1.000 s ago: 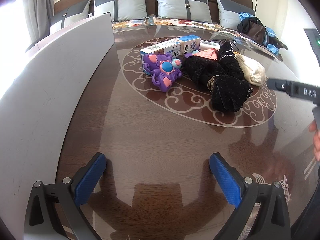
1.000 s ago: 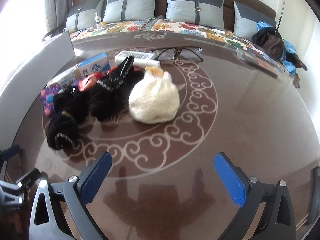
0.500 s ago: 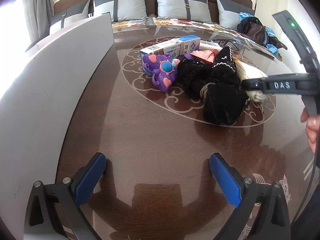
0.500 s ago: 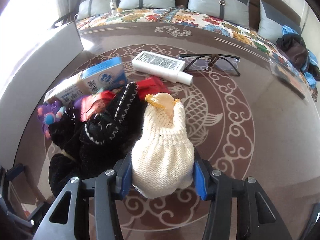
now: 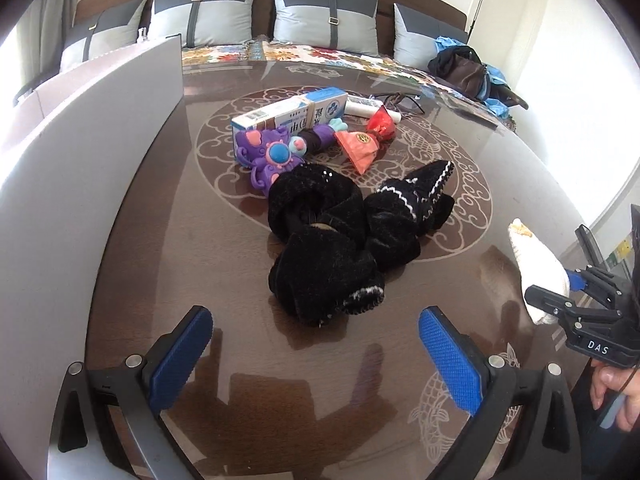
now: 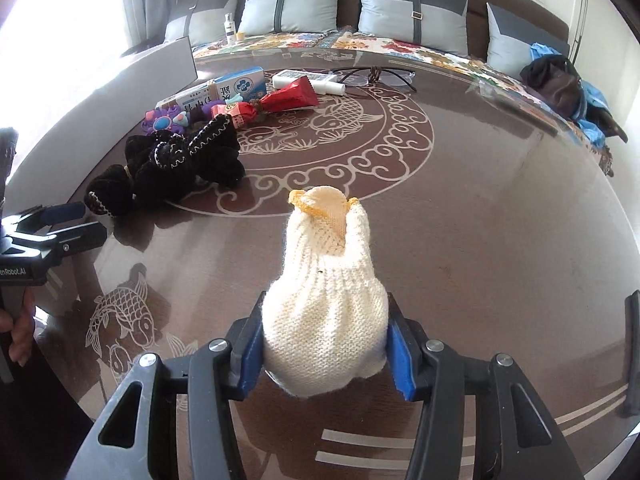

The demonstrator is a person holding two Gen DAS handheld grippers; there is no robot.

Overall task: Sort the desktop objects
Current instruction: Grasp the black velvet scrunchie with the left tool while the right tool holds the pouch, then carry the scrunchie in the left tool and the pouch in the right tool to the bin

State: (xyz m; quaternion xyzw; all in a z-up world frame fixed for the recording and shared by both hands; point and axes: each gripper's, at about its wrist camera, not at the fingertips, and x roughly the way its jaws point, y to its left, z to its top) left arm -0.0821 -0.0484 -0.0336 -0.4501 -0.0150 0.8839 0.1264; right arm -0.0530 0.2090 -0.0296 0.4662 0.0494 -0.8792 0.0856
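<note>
My right gripper (image 6: 324, 356) is shut on a cream knitted sock (image 6: 324, 304) and holds it above the near right part of the table; it shows at the right edge of the left wrist view (image 5: 536, 272). My left gripper (image 5: 316, 344) is open and empty, just in front of a heap of black fuzzy socks (image 5: 332, 248). Behind the heap lie a purple toy (image 5: 268, 156), a blue and white box (image 5: 292, 114), a red wrapped packet (image 5: 368, 140) and a white tube (image 5: 364, 106).
The round brown table (image 5: 180, 240) has a pale scroll pattern. A white board (image 5: 80, 160) stands along its left side. Glasses (image 6: 376, 74) lie at the far side. A sofa with grey cushions (image 5: 324, 20) and a dark bag (image 5: 464, 68) stand behind.
My right gripper closed on the cream sock, lifted it off the pile and drew it back toward the near right. The left gripper moved forward toward the black socks.
</note>
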